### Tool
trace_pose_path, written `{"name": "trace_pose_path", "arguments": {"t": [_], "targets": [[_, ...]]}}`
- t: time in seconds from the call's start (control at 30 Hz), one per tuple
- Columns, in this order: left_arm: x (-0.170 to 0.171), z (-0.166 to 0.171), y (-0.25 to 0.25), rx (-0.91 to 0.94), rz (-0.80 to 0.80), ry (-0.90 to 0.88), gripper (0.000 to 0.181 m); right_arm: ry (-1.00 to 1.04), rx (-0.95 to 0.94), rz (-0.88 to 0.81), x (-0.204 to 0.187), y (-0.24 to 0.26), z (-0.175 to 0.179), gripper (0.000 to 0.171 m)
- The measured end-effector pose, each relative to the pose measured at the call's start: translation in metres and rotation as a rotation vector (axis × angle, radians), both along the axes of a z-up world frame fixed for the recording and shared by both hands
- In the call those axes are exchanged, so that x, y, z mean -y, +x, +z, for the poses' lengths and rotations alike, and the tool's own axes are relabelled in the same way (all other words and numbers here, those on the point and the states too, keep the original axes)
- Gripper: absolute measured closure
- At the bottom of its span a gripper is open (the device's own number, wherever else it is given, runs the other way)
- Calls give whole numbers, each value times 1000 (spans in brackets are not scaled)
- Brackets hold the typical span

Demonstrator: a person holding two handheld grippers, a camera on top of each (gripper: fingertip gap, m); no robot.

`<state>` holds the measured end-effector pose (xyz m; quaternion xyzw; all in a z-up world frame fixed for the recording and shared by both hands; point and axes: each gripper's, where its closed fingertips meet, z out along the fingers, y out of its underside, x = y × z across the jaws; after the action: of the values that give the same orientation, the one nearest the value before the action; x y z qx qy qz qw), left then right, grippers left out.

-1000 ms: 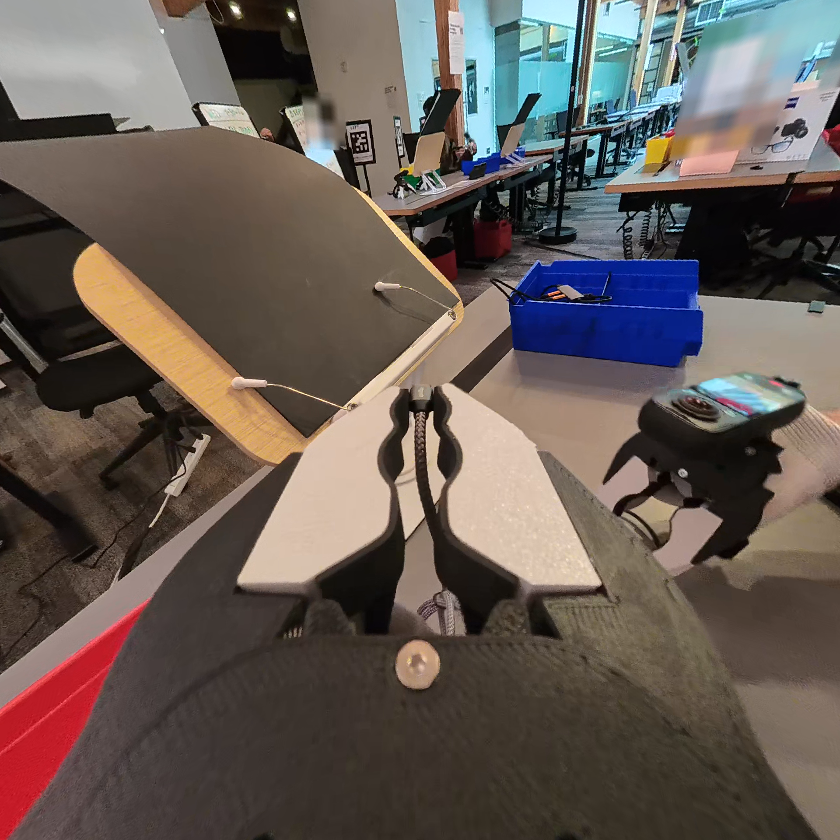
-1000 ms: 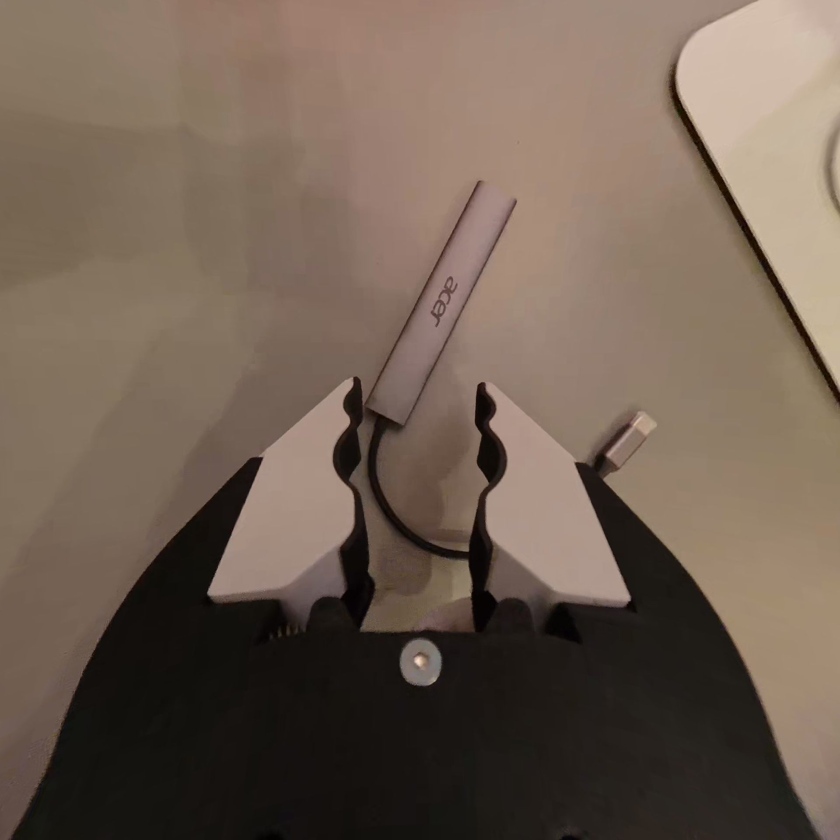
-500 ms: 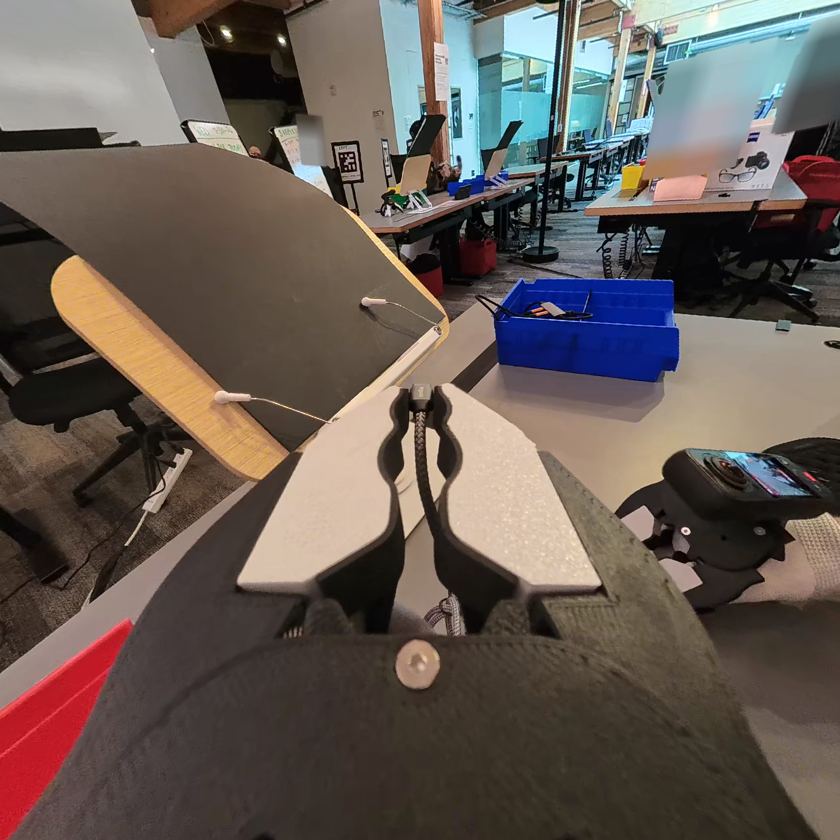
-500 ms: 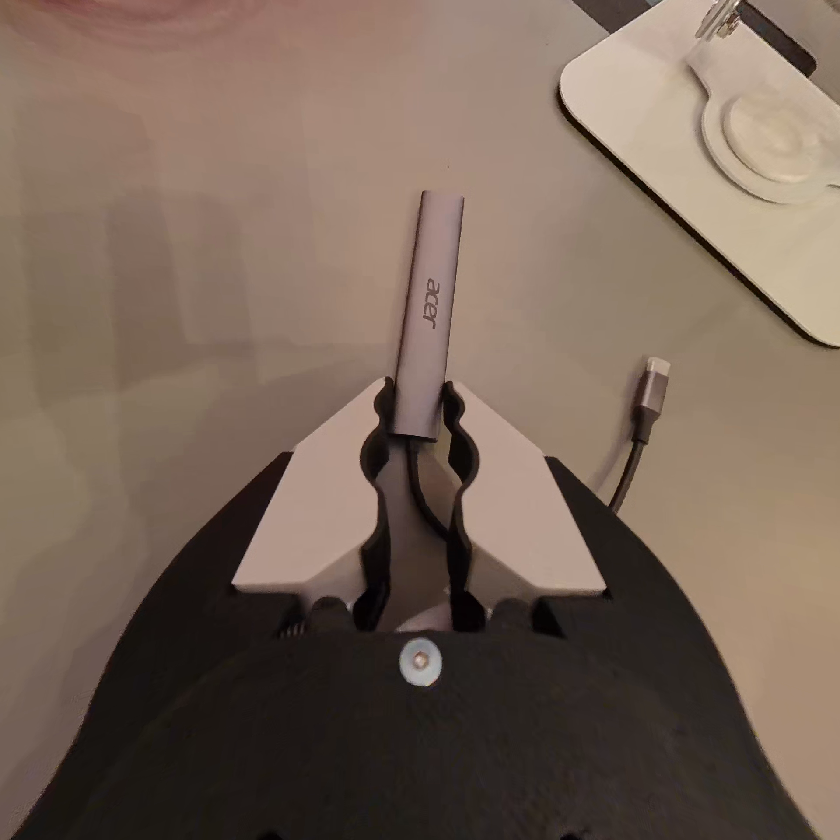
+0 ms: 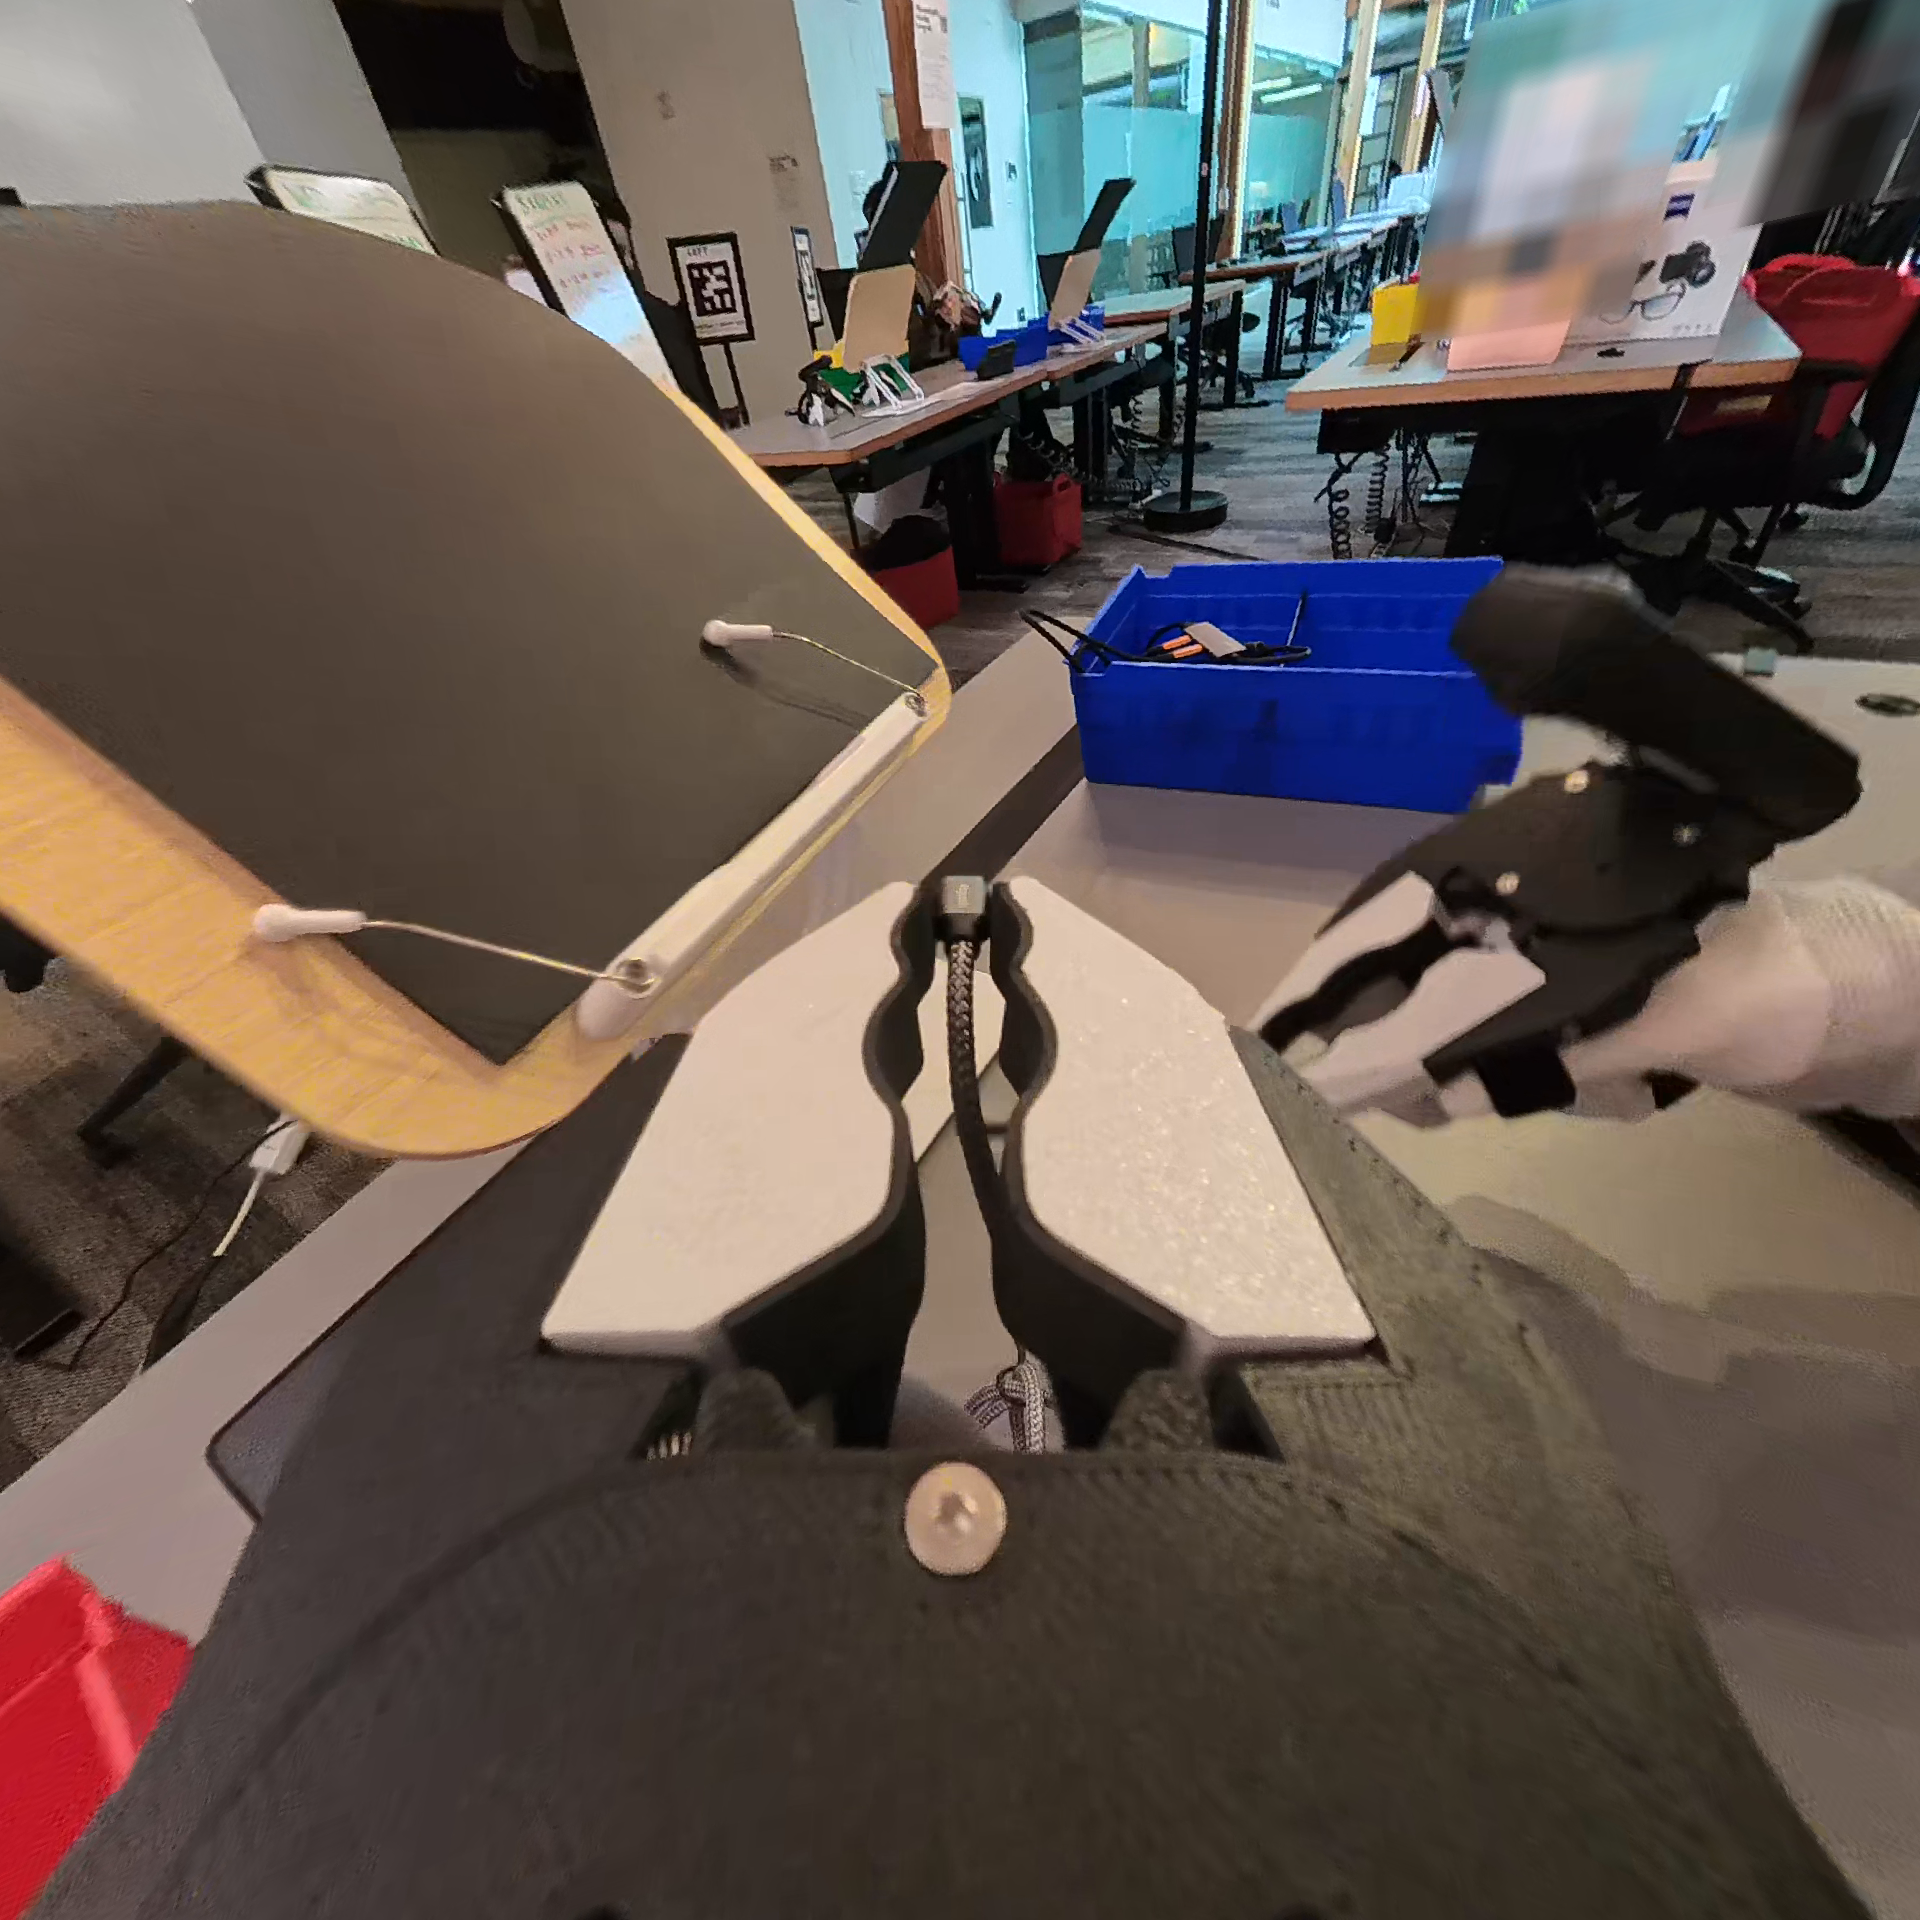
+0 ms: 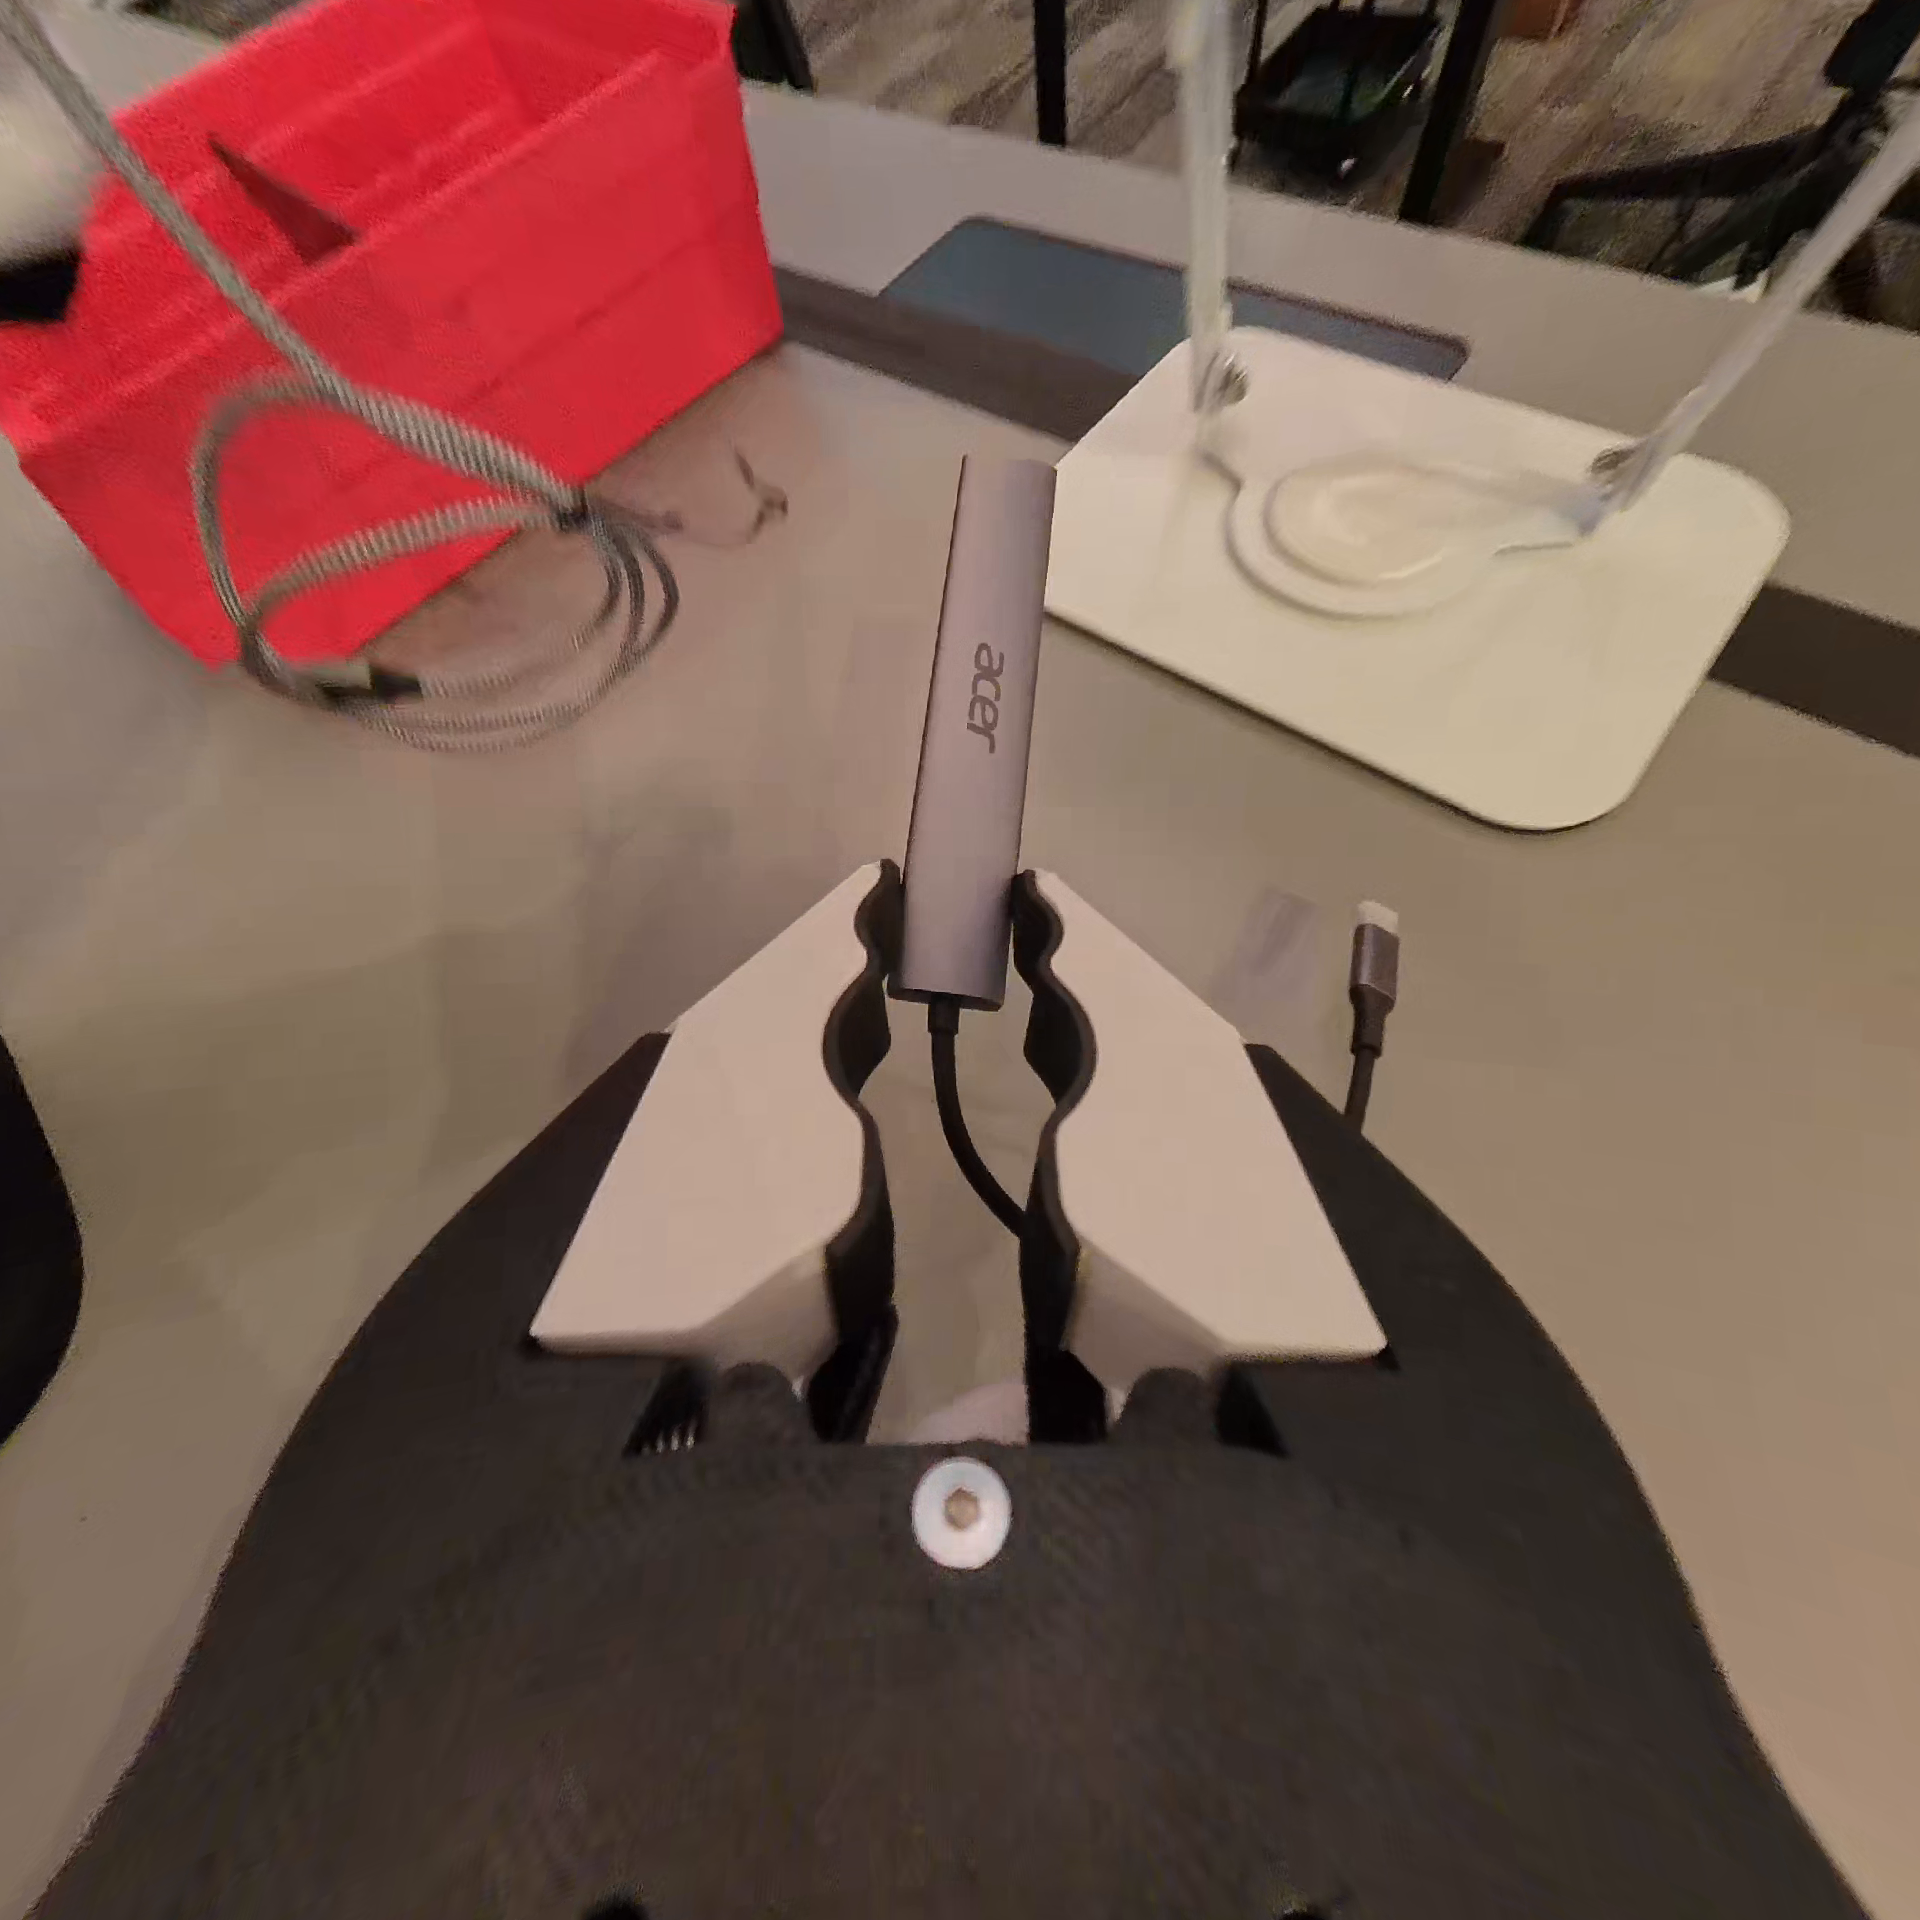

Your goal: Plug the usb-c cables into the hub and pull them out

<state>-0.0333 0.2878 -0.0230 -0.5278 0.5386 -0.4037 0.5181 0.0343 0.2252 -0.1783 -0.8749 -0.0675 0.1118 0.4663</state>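
Since the earlier frame the right hand-held gripper has lifted the hub off the tabletop and tilted it up, so the red bin and the white stand base now show behind it; before, the hub lay flat between jaws that were apart.

At the far left of the right wrist view stands a red bin on the tabletop. A braided cable lies coiled in front of it, touching the surface, and one strand rises up and out of the picture at the upper left. In the middle, the right hand-held gripper is clamped on the lower end of the grey hub, which points up and away. Its short black lead bends down between the fingers, and the lead's plug lies on the tabletop just to the right. Further right is the white stand base.

In the left wrist view, the left hand-held gripper is closed on the braided cable's plug at the fingertips, held above the tabletop. A blue bin stands behind.
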Motion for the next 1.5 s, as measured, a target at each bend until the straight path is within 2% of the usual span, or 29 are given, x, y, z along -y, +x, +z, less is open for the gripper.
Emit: {"name": "trace_pose_path", "arguments": {"t": [0.27, 0.57, 0.93, 1.1, 1.5], "targets": [[32, -45, 54, -101, -46, 21, 171, 87, 17, -88, -1, 41, 43, 152], [49, -81, 83, -166, -44, 73, 171, 111, -14, -45, 3, 38, 64, 152], [56, -78, 91, -91, -23, 99, 171, 109, -98, -26, 6, 38, 61, 152], [58, -83, 93, -111, -36, 93, 171, 115, -133, -24, 7, 38, 61, 152], [57, -84, 94, -82, -23, 86, 171, 132, -123, -6, 9, 35, 60, 152]]}}
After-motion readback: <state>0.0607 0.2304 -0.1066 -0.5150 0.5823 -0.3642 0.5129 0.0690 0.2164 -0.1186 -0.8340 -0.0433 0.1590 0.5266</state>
